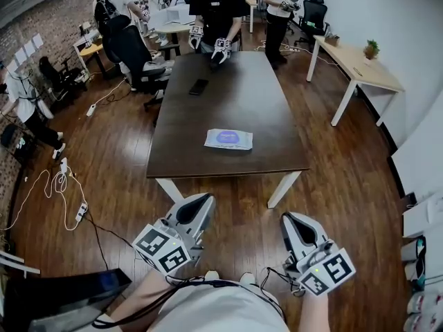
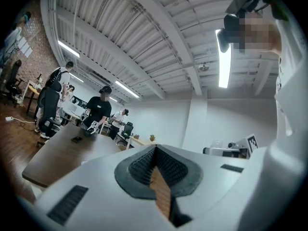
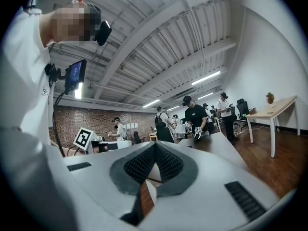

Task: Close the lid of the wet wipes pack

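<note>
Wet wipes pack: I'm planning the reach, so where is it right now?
Head view: the wet wipes pack lies on the dark table, near its front edge, nearer than the black phone.

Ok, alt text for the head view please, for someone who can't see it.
A white wet wipes pack lies flat on the near half of a long dark table, untouched. The left tongs and right tongs hang short of the table's near edge, both shut and empty. Another person stands at the far end.

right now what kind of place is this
Probably an open-plan office or lab: a long dark table, a white desk and office chair nearby, brick wall behind.
</note>
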